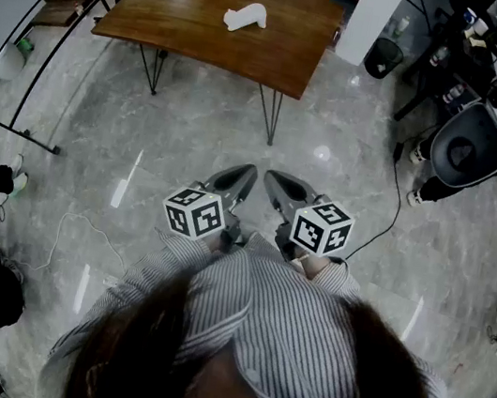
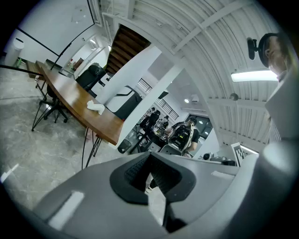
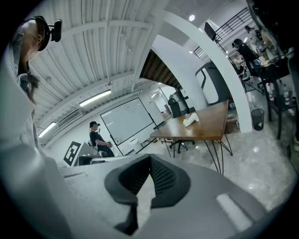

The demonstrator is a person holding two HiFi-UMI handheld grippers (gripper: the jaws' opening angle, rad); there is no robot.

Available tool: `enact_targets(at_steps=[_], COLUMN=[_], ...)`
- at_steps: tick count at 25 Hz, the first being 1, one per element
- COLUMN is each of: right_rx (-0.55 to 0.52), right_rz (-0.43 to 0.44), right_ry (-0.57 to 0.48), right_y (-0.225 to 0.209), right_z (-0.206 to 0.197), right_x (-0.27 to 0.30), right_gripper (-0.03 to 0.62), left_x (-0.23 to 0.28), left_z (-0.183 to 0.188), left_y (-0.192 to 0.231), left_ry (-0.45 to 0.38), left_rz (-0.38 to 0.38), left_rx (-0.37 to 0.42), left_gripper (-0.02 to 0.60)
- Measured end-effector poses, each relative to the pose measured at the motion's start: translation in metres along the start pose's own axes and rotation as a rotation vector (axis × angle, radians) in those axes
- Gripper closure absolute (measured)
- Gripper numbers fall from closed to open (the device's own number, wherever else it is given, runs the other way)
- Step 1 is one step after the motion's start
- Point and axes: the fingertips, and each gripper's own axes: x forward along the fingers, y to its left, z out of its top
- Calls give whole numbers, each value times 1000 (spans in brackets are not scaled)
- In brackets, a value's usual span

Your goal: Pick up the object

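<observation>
- In the head view, we hold our left claw (image 1: 241, 179) and right claw (image 1: 279, 185) side by side above the marble floor (image 1: 331, 160), tips pointing forward. The white object (image 1: 245, 17) lies on the wooden worktop (image 1: 186, 15), well ahead of both claws.
- In the left gripper view, our left claw (image 2: 150, 158) is clenched with nothing between its jaws. The white object (image 2: 96, 107) sits on the worktop (image 2: 70, 100), far ahead and to this claw's left.
- In the right gripper view, our right claw (image 3: 149, 161) is clenched and empty too. The white object (image 3: 190, 120) rests on the worktop (image 3: 208, 126), far ahead and to this claw's right.
</observation>
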Motion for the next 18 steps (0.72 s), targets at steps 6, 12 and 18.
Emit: enact_targets(at_steps=[6,12,18], right_rx=[-12,-7,3], right_rz=[3,-1,-14], right_ry=[6,19,14], right_y=[-3,-7,-21], right_z=[5,1,7], right_x=[7,10,15], right_gripper=[592,592,592], left_x=[5,9,21], left_z=[9,7,11], left_y=[6,8,17], left_ry=[-8,-1,6], left_rz=[10,11,7], left_rx=[22,43,33], left_gripper=[575,575,575])
